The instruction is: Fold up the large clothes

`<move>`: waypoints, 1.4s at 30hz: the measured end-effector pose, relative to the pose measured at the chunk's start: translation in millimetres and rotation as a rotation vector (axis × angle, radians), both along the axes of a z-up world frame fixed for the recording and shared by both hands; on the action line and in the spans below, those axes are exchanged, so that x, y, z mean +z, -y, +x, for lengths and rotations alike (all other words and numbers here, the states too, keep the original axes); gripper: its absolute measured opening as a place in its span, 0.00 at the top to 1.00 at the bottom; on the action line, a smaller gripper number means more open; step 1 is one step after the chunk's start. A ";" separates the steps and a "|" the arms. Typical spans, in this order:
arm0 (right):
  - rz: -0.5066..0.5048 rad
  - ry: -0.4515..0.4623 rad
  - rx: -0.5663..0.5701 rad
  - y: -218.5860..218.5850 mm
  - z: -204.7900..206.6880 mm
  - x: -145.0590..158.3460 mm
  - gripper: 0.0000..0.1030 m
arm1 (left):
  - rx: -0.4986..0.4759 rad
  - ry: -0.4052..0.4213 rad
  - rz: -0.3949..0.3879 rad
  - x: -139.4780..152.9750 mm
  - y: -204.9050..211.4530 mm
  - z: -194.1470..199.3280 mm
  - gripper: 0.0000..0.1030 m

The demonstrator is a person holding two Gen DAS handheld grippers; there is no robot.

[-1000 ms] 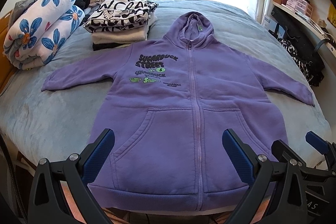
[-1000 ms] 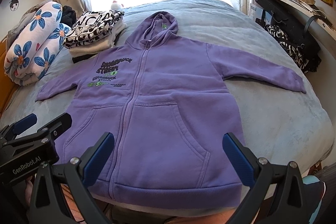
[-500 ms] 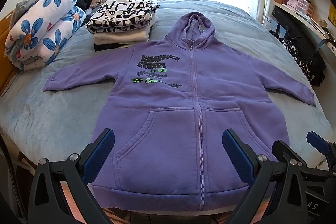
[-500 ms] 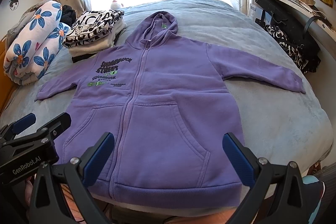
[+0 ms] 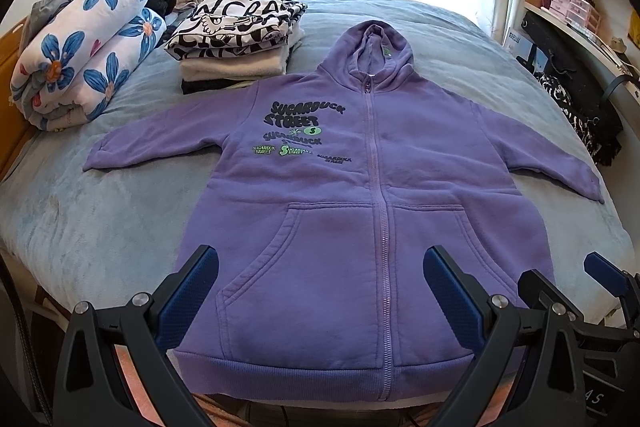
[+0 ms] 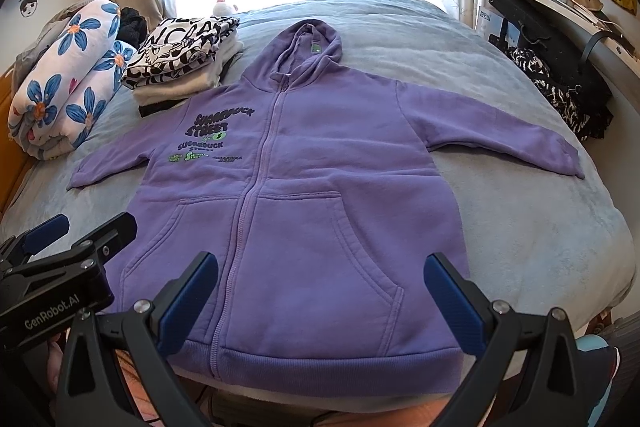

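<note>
A purple zip-up hoodie (image 5: 372, 195) (image 6: 304, 187) lies flat and face up on the grey-blue bed, sleeves spread out to both sides, hood pointing toward the window. Its hem hangs at the near bed edge. My left gripper (image 5: 320, 287) hovers open above the hem, holding nothing. My right gripper (image 6: 320, 291) is also open over the hem, a little to the right. The left gripper's body (image 6: 60, 267) shows at the left edge of the right wrist view, and the right gripper's body (image 5: 580, 307) at the right edge of the left wrist view.
A stack of folded clothes (image 5: 236, 39) with a black-and-white top sits left of the hood. A rolled flowered blanket (image 5: 84, 55) lies at the far left. Shelves and a black bag (image 5: 572, 83) line the right wall. Bare bed (image 6: 540, 211) spreads right of the hoodie.
Both views have drifted slightly; the hoodie sits a touch lower in the left wrist view. The hoodie itself has not moved and both grippers stay open.
</note>
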State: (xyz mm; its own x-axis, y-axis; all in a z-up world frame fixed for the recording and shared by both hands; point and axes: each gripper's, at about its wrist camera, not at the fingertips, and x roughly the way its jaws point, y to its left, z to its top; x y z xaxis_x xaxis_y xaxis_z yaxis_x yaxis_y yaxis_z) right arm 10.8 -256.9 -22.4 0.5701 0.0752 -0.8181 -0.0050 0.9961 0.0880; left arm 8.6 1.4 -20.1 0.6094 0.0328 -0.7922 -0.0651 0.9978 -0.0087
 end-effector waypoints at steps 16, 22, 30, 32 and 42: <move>0.004 -0.009 0.000 -4.2 -3.0 -4.7 0.00 | 0.003 -0.008 0.004 -2.7 -1.2 -1.5 0.02; 0.005 -0.011 0.001 -2.1 -0.6 -3.8 0.00 | 0.003 -0.008 0.004 -2.8 -1.3 -1.4 0.02; 0.008 -0.021 0.004 -3.5 0.9 -8.6 0.00 | 0.005 -0.014 0.005 -5.4 -2.0 -1.7 0.02; 0.009 -0.024 0.003 -3.3 2.7 -9.6 0.00 | 0.005 -0.015 0.006 -6.9 -1.2 -1.9 0.02; 0.006 -0.016 0.005 -2.2 4.4 -8.3 0.00 | -0.001 -0.014 0.013 -7.2 0.2 0.5 0.02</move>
